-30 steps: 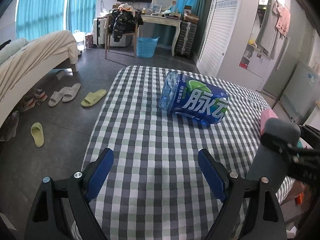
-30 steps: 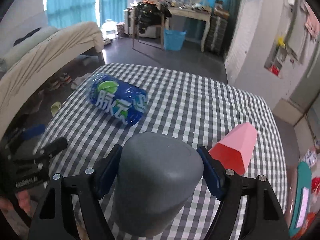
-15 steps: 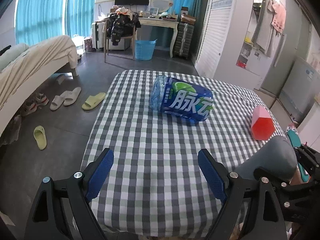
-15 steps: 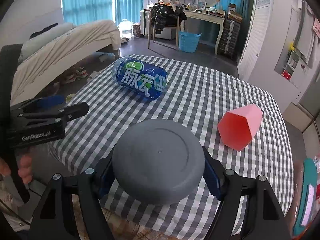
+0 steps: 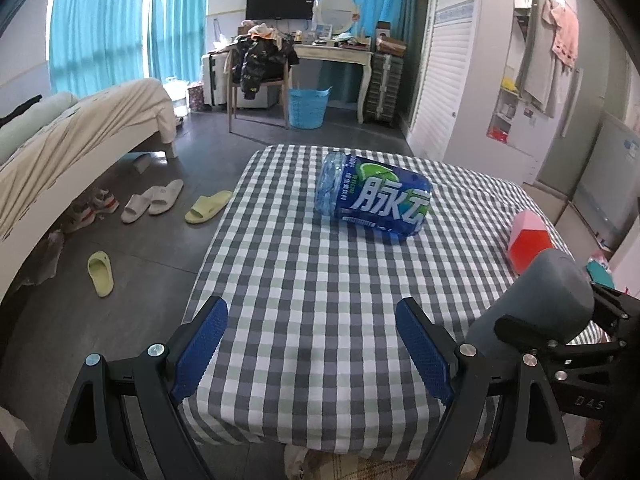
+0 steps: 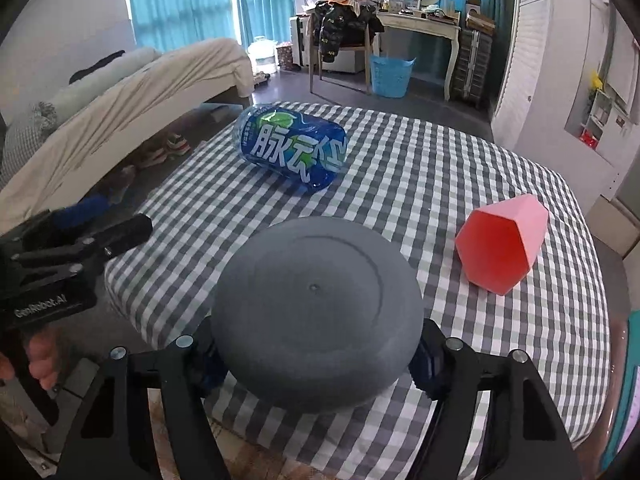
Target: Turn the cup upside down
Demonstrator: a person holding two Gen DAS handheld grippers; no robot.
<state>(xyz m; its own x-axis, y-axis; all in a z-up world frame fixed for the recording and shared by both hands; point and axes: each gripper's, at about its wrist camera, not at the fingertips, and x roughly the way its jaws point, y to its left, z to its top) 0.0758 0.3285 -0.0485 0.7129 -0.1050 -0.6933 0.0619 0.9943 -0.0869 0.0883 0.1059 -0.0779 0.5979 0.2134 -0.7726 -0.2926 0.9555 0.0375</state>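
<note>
Grey cup [image 6: 316, 312] sits clamped in the right gripper [image 6: 316, 360], jaws pressed on either side of its body, held above the near edge of the table [image 6: 420, 184]. Cup's flat closed base faces forward along the fingers, toward the bottle [image 6: 290, 150]; its long axis runs roughly level, in line with the jaws, mouth toward the handle and hidden. From the left wrist view the cup [image 5: 540, 300] shows tilted, base up and away from the bottle. Judgement: about halfway through the turn; base still has to rise until it points straight up and the mouth faces the cloth.

Left gripper [image 5: 312, 344] is nearer side of the bottle too, jaws wide apart and holding nothing, hanging over the table's near edge. It is not touching the cup.

Pink cup [image 6: 502, 242] lies on its side, right of the bottle, well apart from the grey cup. Landing spot under the cup looks like bare cloth.
</note>
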